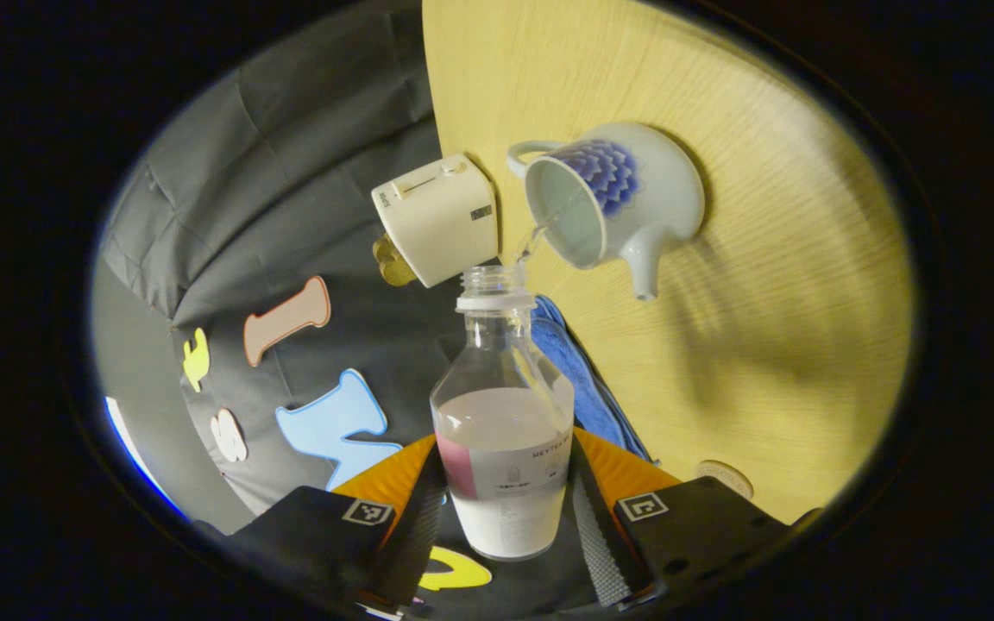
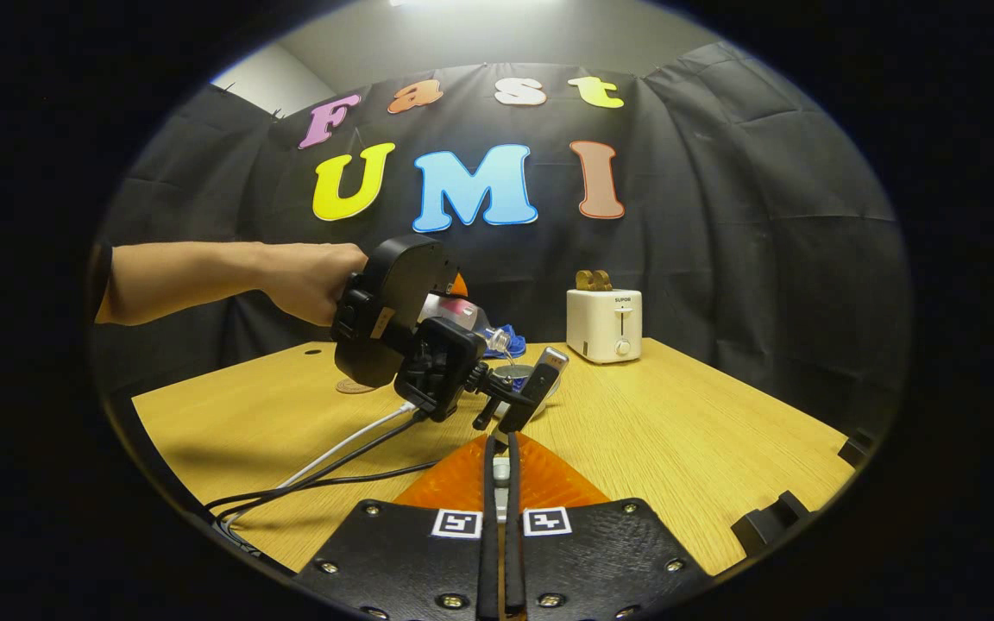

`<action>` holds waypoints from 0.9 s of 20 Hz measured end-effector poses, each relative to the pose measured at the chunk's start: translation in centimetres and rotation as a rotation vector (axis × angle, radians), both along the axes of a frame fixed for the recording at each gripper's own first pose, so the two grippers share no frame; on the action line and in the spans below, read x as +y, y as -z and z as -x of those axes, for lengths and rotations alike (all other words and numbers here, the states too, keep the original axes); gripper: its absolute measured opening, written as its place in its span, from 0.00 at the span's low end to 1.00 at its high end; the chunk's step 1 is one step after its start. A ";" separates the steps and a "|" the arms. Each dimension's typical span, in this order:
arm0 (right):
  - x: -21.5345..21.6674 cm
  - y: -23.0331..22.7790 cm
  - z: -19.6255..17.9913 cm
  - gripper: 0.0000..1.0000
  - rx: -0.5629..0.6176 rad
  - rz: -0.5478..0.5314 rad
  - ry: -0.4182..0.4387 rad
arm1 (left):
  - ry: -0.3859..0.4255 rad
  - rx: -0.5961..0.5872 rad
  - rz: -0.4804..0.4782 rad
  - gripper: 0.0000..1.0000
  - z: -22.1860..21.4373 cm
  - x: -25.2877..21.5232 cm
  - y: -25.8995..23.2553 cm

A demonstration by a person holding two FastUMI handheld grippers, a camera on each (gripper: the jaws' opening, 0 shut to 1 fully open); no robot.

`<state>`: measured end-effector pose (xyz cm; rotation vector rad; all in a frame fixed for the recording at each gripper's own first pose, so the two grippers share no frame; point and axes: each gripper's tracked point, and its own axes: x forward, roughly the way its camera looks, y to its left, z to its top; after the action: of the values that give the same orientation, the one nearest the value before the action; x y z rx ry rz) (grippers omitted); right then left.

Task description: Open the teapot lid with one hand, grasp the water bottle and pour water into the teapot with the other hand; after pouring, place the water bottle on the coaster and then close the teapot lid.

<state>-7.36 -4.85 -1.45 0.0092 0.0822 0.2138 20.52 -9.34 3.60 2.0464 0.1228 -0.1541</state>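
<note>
The left gripper is clamping both fingers on the water bottle, tipping it so water is streaming from its mouth into the open teapot. The teapot is sitting near the table edge, beside the toaster and blue cloth. The right gripper is hovering with fingers almost together; something thin sits between them, though I cannot tell what. Bare table is stretching ahead to its right.

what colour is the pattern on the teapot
Blue, a layered petal or scale motif on the white teapot, near its open rim. It shows best in the left gripper view.
</note>
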 end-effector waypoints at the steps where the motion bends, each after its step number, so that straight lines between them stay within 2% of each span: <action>1: 0.0 0.0 0.0 0.03 0.001 -0.001 -0.001 | 0.003 -0.002 -0.010 0.86 0.0 0.0 -0.2; 18: -0.5 -0.1 0.1 0.03 0.002 -0.001 0.012 | 0.056 -0.029 -0.143 0.87 -0.3 -1.5 -2.2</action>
<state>-7.46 -5.31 -1.35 0.0114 0.0842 0.2017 20.79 -10.84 5.84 2.1950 0.0596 -0.1543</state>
